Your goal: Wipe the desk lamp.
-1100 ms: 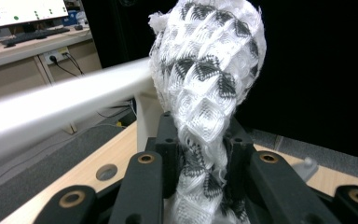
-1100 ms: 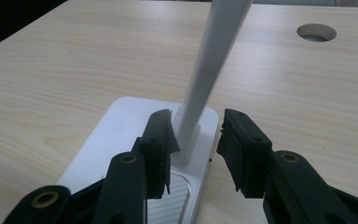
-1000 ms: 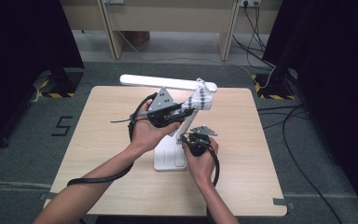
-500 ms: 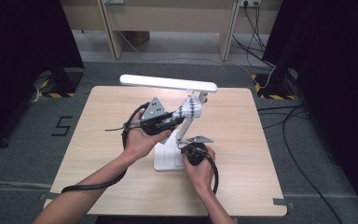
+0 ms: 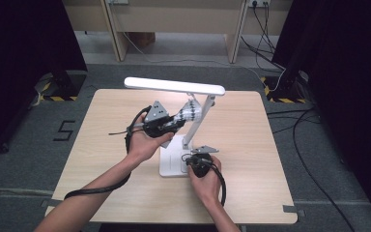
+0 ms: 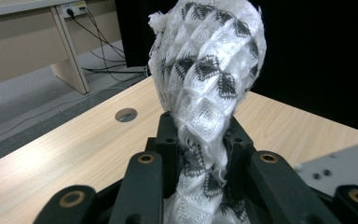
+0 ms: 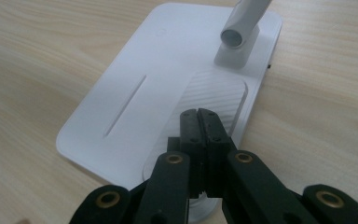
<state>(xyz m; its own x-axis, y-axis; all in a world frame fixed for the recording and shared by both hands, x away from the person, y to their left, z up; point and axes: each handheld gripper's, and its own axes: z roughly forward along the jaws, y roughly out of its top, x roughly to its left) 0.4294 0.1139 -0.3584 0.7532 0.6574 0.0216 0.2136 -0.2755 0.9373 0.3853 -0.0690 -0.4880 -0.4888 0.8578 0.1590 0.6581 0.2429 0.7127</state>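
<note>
A: Looking down from the high view, a white desk lamp (image 5: 186, 121) is seen on the wooden table (image 5: 251, 145). A black-and-white knitted cloth (image 5: 191, 111) is held by the left gripper (image 5: 176, 119) against the lamp's slanted arm (image 5: 198, 121).

B: And the right gripper (image 5: 197, 159)?

A: It is rested on the lamp base (image 5: 171, 162), apparently to steady it.

B: What is shown in the left gripper view?

A: The cloth (image 6: 205, 88) is clamped between the jaws, bunched above them.

B: And the right gripper view?

A: The jaws are pressed together, empty, over the ribbed pad (image 7: 212, 100) of the base (image 7: 135, 93). For a clean wipe, firm downward pressure should be kept there while the cloth is drawn along the arm.
</note>
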